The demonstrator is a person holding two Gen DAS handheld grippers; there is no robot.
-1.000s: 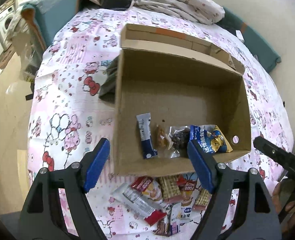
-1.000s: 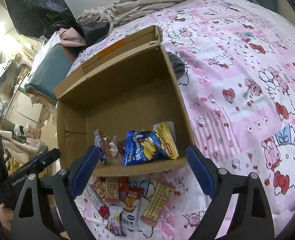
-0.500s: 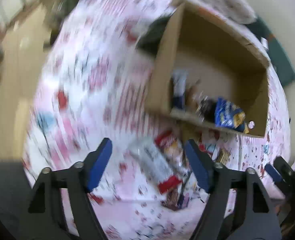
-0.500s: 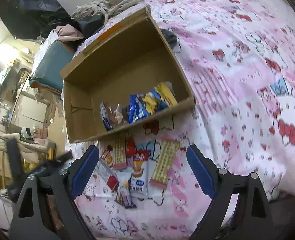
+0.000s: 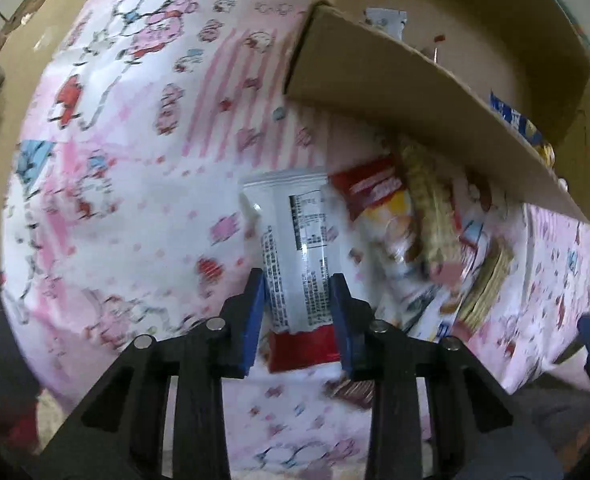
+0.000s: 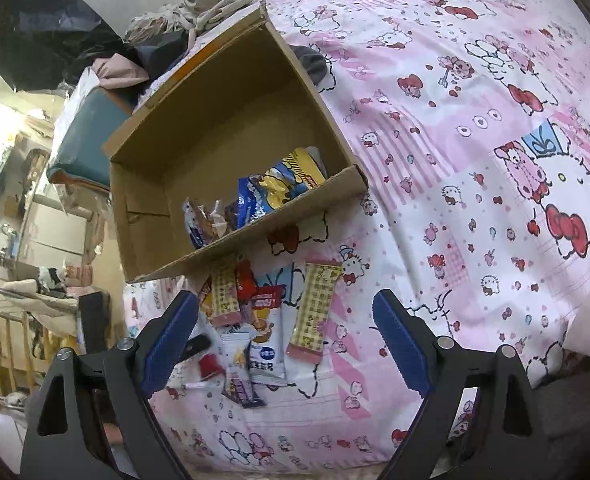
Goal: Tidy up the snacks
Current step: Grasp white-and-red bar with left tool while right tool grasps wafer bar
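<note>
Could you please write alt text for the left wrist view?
The left claw has just been closing around a white snack packet with a red end, which lies between its blue pads on a pink cartoon-print bedsheet. More snack packets lie to its right, below an open brown cardboard box.

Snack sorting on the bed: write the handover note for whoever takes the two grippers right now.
Left gripper: pointing down, jaws just closed onto the white packet with a red end on the pink bedsheet; the pads appear to press its sides, not lifted yet.
Right gripper: open, empty, over the loose pile.
Cardboard box: already holds the blue-and-yellow bag and a few small packets.
Left to do: lift the white packet into the box, then move the rest, including the yellow waffle-print bar and the packets beside it.
</note>
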